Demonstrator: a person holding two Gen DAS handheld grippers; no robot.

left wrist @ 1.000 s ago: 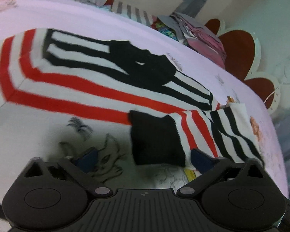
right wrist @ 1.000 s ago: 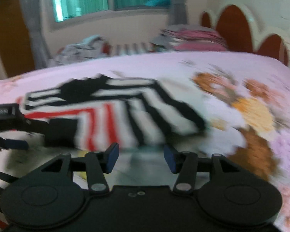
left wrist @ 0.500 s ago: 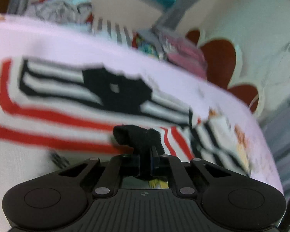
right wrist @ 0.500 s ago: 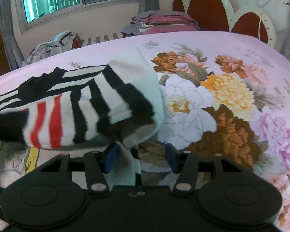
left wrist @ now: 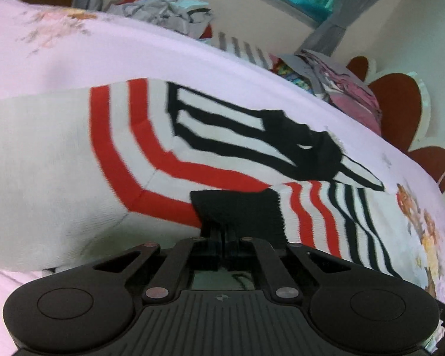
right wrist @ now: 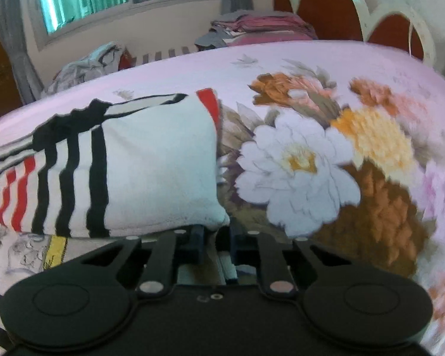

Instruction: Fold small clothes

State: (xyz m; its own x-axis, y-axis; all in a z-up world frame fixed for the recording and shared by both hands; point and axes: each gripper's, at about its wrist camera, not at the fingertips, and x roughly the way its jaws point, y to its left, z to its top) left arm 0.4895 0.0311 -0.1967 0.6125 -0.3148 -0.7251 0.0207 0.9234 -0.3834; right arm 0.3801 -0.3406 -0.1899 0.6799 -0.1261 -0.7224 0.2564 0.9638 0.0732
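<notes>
A striped sweater lies spread on the floral bed cover. The left claw is clenched on the sweater's black cuff. The right claw is closing on the folded sleeve's white corner, beside the sweater's body.

Both tools are matte black plastic. The left gripper has two round side housings, each with a shallow circular recess, a ribbed central plate bearing a small round emblem, and angled linkage bars pinned with pale metallic screws. The right gripper matches it but has a smooth centre with tiny holes, and dark blue finger pads.
</notes>
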